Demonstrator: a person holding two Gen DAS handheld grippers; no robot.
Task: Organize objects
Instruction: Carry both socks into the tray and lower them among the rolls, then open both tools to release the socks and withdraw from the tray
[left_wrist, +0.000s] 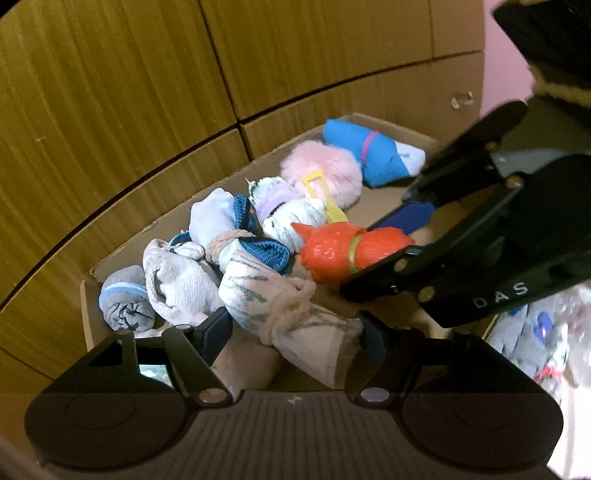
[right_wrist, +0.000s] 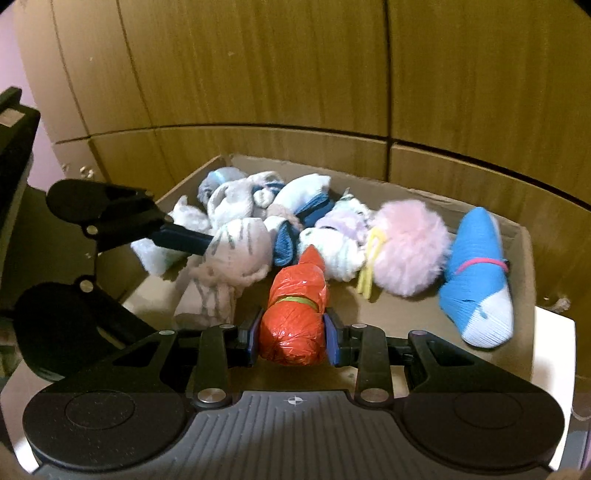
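Observation:
A shallow cardboard box (right_wrist: 524, 254) holds several rolled sock bundles. My right gripper (right_wrist: 292, 332) is shut on an orange plastic-wrapped bundle (right_wrist: 293, 321) with a green band, held low over the box's front; it also shows in the left wrist view (left_wrist: 351, 251). My left gripper (left_wrist: 295, 332) has its fingers either side of a striped beige sock bundle (left_wrist: 288, 310) tied with string, which also shows in the right wrist view (right_wrist: 236, 258). The pads look close on it, but contact is unclear.
In the box lie a pink fluffy ball (right_wrist: 410, 247) with a yellow clip (right_wrist: 369, 266), a blue sock roll (right_wrist: 476, 277), and grey and white sock rolls (right_wrist: 240, 192). Wooden cabinet panels (right_wrist: 295, 74) stand behind. More items lie at the right (left_wrist: 535, 332).

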